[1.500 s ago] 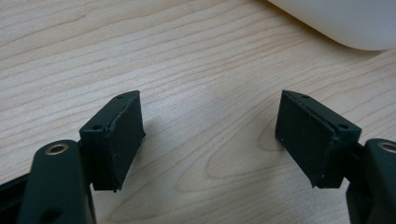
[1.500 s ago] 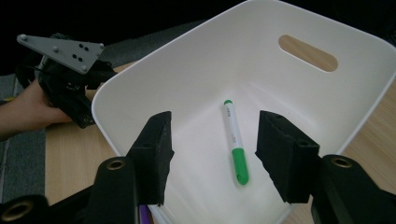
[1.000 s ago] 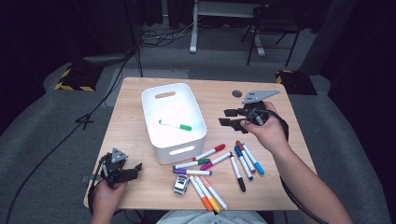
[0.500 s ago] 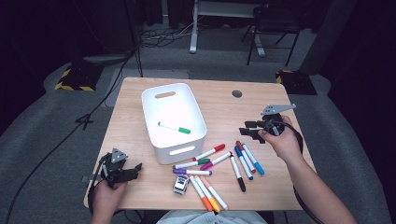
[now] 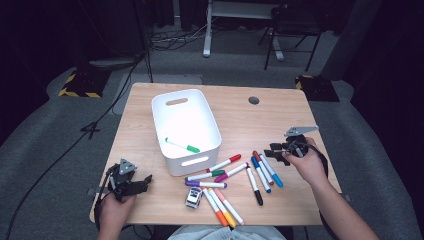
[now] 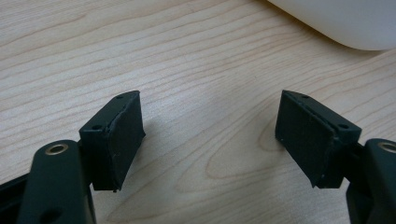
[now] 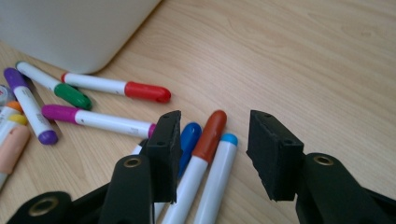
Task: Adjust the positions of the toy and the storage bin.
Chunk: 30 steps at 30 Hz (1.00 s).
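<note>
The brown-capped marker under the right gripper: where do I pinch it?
Pinch the brown-capped marker across its white barrel just behind the cap, coming straight down. It lies flat, packed between two blue-capped markers, so the right gripper, jaws open above it, has little room beside it.

Light wood worktop (image 5: 280, 117) with a round grommet hole (image 5: 254, 100) near the back, a white bin (image 5: 185, 131) sitting left of centre, a bunch of markers (image 5: 235, 176) scattered along the front, plus a tiny toy car (image 5: 193, 197).
</note>
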Tool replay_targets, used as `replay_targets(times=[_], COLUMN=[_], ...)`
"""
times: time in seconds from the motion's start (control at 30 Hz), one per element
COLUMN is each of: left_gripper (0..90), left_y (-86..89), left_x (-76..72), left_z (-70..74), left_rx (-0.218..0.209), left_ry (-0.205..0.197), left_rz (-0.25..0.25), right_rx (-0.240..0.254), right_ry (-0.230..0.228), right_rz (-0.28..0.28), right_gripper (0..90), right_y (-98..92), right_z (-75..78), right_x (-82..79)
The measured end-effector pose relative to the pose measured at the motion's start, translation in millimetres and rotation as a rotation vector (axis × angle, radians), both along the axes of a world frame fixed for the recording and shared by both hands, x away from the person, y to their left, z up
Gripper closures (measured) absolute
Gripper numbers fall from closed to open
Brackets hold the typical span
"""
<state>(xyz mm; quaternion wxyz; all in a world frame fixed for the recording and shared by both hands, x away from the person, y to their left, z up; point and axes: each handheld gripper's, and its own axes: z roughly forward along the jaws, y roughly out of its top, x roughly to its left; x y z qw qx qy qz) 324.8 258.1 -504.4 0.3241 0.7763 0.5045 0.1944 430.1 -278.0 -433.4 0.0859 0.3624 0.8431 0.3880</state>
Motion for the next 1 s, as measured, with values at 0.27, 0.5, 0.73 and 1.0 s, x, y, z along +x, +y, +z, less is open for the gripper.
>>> replay_targets(times=[0.27,0.5,0.73,1.0], left_gripper=[24.0,24.0,24.0,24.0], left_y=[0.0,0.0,0.0,0.0], left_x=[0.0,0.0,0.0,0.0], left_z=[0.1,0.0,-0.1,-0.1], left_rx=[0.001,0.0,-0.001,-0.001], left_ry=[0.0,0.0,-0.001,0.0], left_rz=[0.0,0.0,0.0,-0.001], right_rx=[-0.059,-0.102,-0.149,-0.209], right_ry=[0.037,0.057,0.065,0.063], right_rz=[0.0,0.01,0.015,-0.012], right_gripper=[59.1,61.4,65.8,75.6], right_y=[-5.4,-6.4,-5.4,-6.1], right_z=[-21.5,-32.6,-39.4,-45.5], right_x=[-9.7,-12.4,-11.2,-8.5])
